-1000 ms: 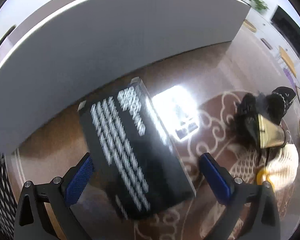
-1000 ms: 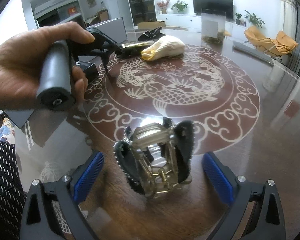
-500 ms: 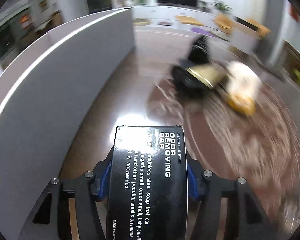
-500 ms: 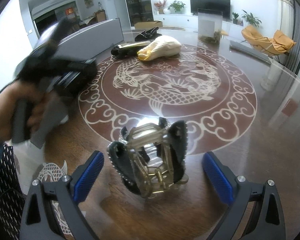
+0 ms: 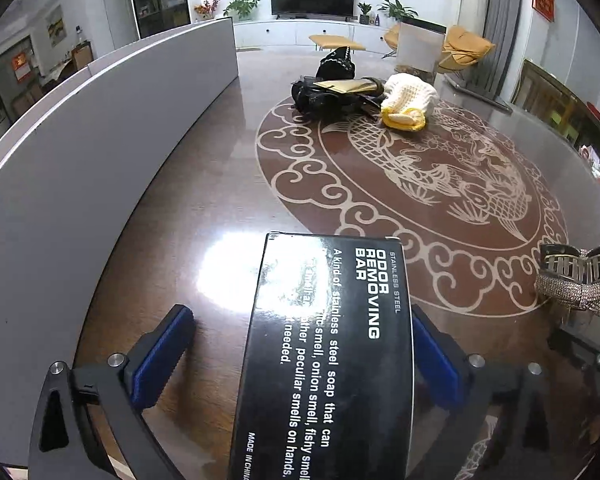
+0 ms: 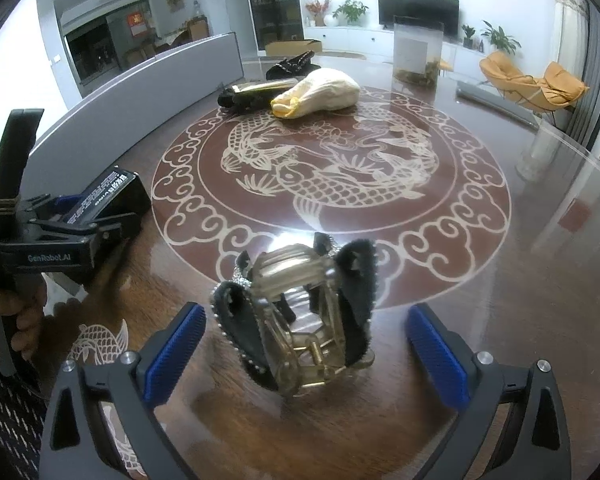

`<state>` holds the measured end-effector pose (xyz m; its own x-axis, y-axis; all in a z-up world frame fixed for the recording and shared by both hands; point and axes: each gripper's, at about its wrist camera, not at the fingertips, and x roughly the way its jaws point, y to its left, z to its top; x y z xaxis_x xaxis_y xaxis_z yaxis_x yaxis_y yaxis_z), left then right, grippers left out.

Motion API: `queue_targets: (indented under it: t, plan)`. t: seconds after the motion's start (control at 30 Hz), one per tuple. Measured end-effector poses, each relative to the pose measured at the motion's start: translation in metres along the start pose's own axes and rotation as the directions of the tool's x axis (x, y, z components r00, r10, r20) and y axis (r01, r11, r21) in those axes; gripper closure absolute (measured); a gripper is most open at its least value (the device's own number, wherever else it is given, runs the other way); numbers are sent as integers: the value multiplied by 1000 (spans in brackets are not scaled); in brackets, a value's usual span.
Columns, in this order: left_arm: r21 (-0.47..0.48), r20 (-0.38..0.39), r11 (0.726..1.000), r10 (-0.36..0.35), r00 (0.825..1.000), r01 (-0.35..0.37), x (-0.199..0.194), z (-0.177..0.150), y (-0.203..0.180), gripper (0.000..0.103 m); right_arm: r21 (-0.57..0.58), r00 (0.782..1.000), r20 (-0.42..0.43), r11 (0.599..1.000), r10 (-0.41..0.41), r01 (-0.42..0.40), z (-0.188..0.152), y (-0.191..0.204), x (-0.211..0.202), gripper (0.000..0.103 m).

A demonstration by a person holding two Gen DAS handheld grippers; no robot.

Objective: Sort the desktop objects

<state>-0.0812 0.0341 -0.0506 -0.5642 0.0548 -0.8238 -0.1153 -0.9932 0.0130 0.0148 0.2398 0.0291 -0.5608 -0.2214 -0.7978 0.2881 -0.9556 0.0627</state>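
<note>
A black box [image 5: 332, 352] printed "Odor Removing Bar" lies on the table between the fingers of my left gripper [image 5: 300, 344]. The jaws are open; the left pad stands clear of the box and the right pad is close to its side. The box [image 6: 108, 196] and the left gripper [image 6: 80, 232] also show in the right wrist view. A clear and black hair claw clip [image 6: 300, 316] with rhinestones stands between the open fingers of my right gripper [image 6: 304, 344], untouched. The clip also shows in the left wrist view [image 5: 580, 280].
A long grey panel [image 5: 100, 128] runs along the table's left side. At the far side lie a black and gold object [image 5: 332, 92], a white and yellow knitted item [image 5: 408, 104] and a clear container [image 6: 418, 54]. The table [image 6: 340, 184] has a dragon inlay.
My left gripper closed on the black box, swung to face across the table, and now its jaws stand open with the box lying on the table. The right gripper has barely moved.
</note>
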Motion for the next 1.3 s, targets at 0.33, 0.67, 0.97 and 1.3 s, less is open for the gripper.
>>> queue_targets:
  t: [0.33, 0.67, 0.97, 1.3]
  plan:
    - [0, 1, 1000, -1, 1000, 1, 2, 0, -3, 0, -18, 1000, -9, 1000, -26, 25, 0, 4, 2, 0]
    - [0, 1, 1000, -1, 1000, 1, 2, 0, -3, 0, -16, 1000, -9, 1000, -24, 24, 0, 3, 2, 0]
    - [0, 2, 1000, -2, 1000, 2, 1, 0, -3, 0, -14, 1000, -8, 1000, -21, 21, 0, 3, 3, 0]
    - [0, 2, 1000, -5, 1000, 5, 2, 0, -3, 0, -14, 1000, -7, 1000, -21, 21, 0, 3, 3, 0]
